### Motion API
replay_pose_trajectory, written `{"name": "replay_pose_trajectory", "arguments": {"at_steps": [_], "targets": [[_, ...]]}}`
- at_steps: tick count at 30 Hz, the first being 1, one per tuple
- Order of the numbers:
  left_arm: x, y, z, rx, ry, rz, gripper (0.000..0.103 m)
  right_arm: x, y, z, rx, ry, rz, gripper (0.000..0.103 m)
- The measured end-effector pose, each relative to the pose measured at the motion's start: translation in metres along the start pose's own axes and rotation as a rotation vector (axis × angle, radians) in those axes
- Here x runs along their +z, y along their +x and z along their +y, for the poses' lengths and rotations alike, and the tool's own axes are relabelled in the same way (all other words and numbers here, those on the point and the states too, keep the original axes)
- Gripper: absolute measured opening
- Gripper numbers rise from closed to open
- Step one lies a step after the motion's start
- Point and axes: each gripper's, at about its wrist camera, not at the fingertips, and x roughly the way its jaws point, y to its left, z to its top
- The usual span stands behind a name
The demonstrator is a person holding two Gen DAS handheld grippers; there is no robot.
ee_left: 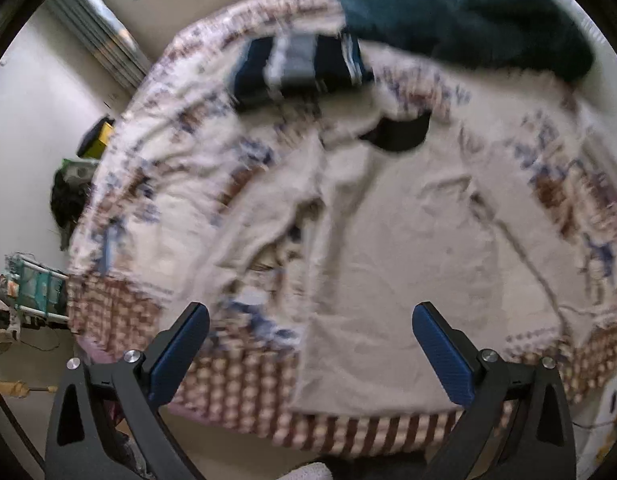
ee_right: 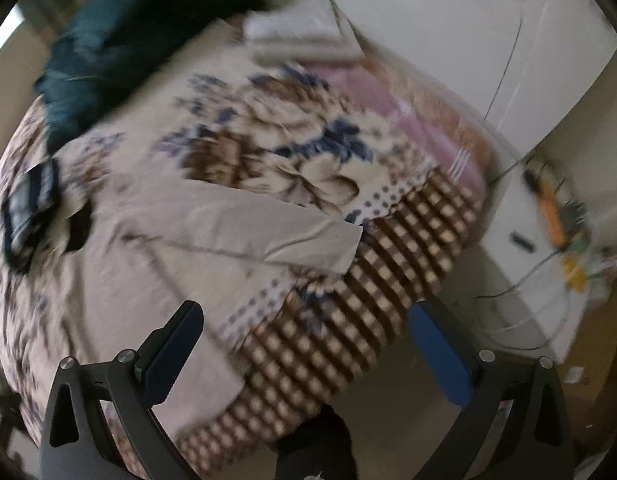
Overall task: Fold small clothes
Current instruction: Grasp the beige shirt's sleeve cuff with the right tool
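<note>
The beige shirt (ee_left: 388,260) lay spread flat on the bed (ee_left: 140,312); the left gripper (ee_left: 310,344) and right gripper (ee_right: 304,344) hovered above it, fingers (ee_left: 180,356) apart, holding nothing.

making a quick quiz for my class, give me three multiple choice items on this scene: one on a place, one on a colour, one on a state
1. Where does the beige shirt lie?
A. on the floor
B. spread on the patterned blanket
C. held up in a claw

2. What colour is the bunched cloth at the far side of the bed?
A. dark teal
B. red
C. yellow

3. How are the left claw and right claw set?
A. both open, holding nothing
B. both shut on cloth
C. one shut

Answers: B, the shirt lies flat on the blanket; A, the heap shows dark teal; A, the fingers stand wide apart.
</note>
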Motion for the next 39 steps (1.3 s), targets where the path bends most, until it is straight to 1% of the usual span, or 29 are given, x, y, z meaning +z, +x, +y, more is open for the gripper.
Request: {"name": "replay_pose_trajectory", "arguments": {"at_steps": [1,2,4,5,8,10,11,12,13,14,15,16,18,19,22,25,26,27,28,29,31,32,34,36,39], "targets": [[0.001,0.019,-0.007,0.007,0.003,0.025,0.103,0.008,0.027,-0.006,-0.012,0.016,0.012,0.103],[0.001,0.047,-0.018,0.008,0.002,0.063,0.103,0.015,0.058,-0.013,-0.023,0.034,0.032,0.103],[-0.001,0.086,-0.030,0.016,0.001,0.110,0.103,0.023,0.105,-0.023,-0.035,0.064,0.071,0.103],[-0.003,0.107,-0.037,0.025,0.000,0.132,0.103,0.026,0.132,-0.031,-0.056,0.093,0.098,0.103],[-0.011,0.154,-0.051,0.056,0.001,0.187,0.103,0.025,0.188,-0.045,-0.115,0.139,0.168,0.103],[-0.013,0.176,-0.057,0.061,0.006,0.227,0.103,0.022,0.217,-0.054,-0.101,0.198,0.217,0.098],[-0.015,0.184,-0.057,0.056,-0.001,0.234,0.103,0.021,0.230,-0.058,-0.076,0.237,0.227,0.085],[-0.012,0.189,-0.061,0.050,-0.007,0.232,0.103,0.020,0.237,-0.060,-0.024,0.271,0.212,0.071],[-0.012,0.190,-0.059,0.040,-0.018,0.229,0.103,0.020,0.239,-0.058,-0.011,0.281,0.181,0.063],[-0.011,0.188,-0.057,0.030,-0.029,0.223,0.103,0.021,0.235,-0.055,-0.004,0.279,0.140,0.037],[-0.011,0.185,-0.054,0.021,-0.038,0.216,0.103,0.021,0.229,-0.049,0.003,0.263,0.096,0.007],[-0.012,0.182,-0.052,0.016,-0.042,0.215,0.103,0.021,0.223,-0.041,-0.002,0.237,0.066,0.008],[-0.011,0.174,-0.041,0.000,-0.062,0.200,0.103,0.021,0.203,-0.012,0.026,0.149,-0.004,0.008],[-0.012,0.168,-0.033,0.002,-0.075,0.187,0.103,0.020,0.190,0.008,0.031,0.078,-0.038,0.008],[-0.017,0.148,0.000,0.006,-0.127,0.149,0.103,0.003,0.139,0.091,0.106,-0.212,-0.139,0.008],[-0.030,0.134,0.044,0.044,-0.182,0.121,0.103,-0.040,0.092,0.190,0.201,-0.549,-0.206,0.008],[-0.035,0.133,0.059,0.061,-0.200,0.118,0.103,-0.066,0.076,0.223,0.235,-0.668,-0.219,0.008],[-0.040,0.131,0.079,0.083,-0.229,0.118,0.103,-0.088,0.068,0.249,0.261,-0.755,-0.222,0.008],[-0.046,0.129,0.096,0.098,-0.255,0.119,0.103,-0.112,0.062,0.273,0.290,-0.836,-0.220,0.008],[-0.052,0.129,0.119,0.116,-0.287,0.122,0.103,-0.145,0.059,0.299,0.312,-0.929,-0.211,0.008],[-0.072,0.128,0.158,0.171,-0.347,0.139,0.103,-0.197,0.059,0.329,0.327,-1.065,-0.191,0.008],[-0.077,0.130,0.167,0.190,-0.369,0.145,0.103,-0.224,0.065,0.342,0.326,-1.123,-0.161,0.008],[-0.097,0.136,0.199,0.248,-0.416,0.163,0.103,-0.274,0.081,0.361,0.293,-1.228,-0.102,0.008],[-0.113,0.145,0.221,0.277,-0.459,0.192,0.103,-0.316,0.107,0.370,0.230,-1.319,-0.033,0.008],[-0.139,0.157,0.252,0.283,-0.546,0.244,0.103,-0.349,0.135,0.365,0.150,-1.402,0.042,0.008]]}}
